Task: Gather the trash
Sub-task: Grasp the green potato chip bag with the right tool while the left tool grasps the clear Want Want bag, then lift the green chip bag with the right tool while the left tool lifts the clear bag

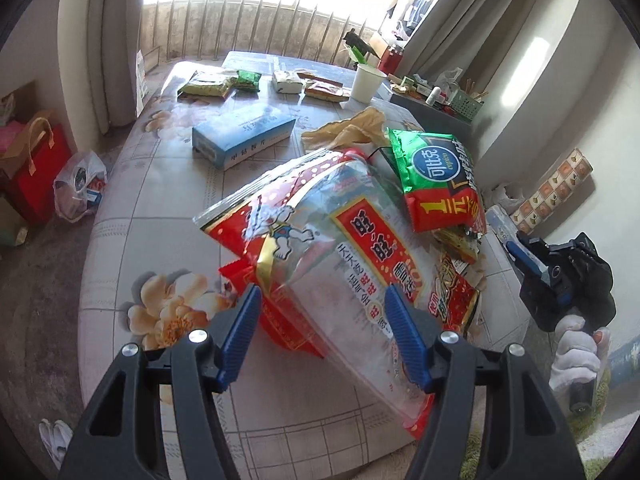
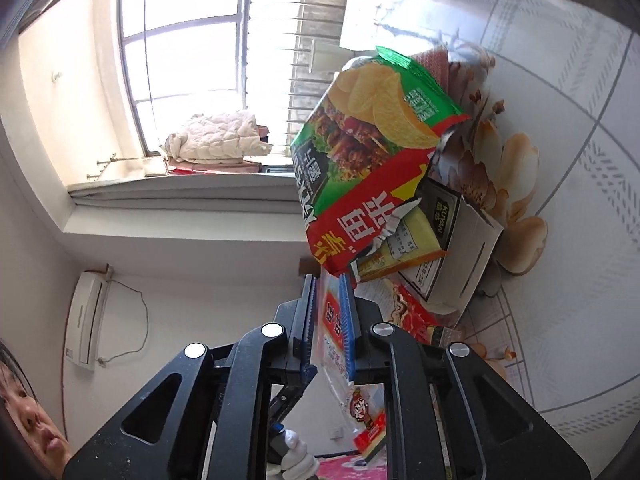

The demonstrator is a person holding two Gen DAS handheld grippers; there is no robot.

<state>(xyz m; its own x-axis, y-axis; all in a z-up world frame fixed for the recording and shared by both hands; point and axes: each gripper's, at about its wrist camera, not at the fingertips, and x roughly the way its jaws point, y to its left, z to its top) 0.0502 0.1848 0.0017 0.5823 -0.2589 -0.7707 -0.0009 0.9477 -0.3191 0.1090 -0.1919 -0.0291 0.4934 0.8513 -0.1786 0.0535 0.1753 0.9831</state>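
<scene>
Pinching clear snack bag, right gripper clamped; left gripper spread wide.

We carry two matching tools. Our left gripper has black moulded arms with long triangular cut-outs, round silver screw heads at the pivots, and two blue fingers whose inner faces are finely ribbed. Our right gripper is built the same way: black linkage arms flecked with pale dust, four silver pivot caps, and blue ribbed pads set on black finger backs. Seen from the left camera, that right tool is a blocky black body with blue trim. Our right hand wears a white knit glove, with one bare fingertip showing.
</scene>
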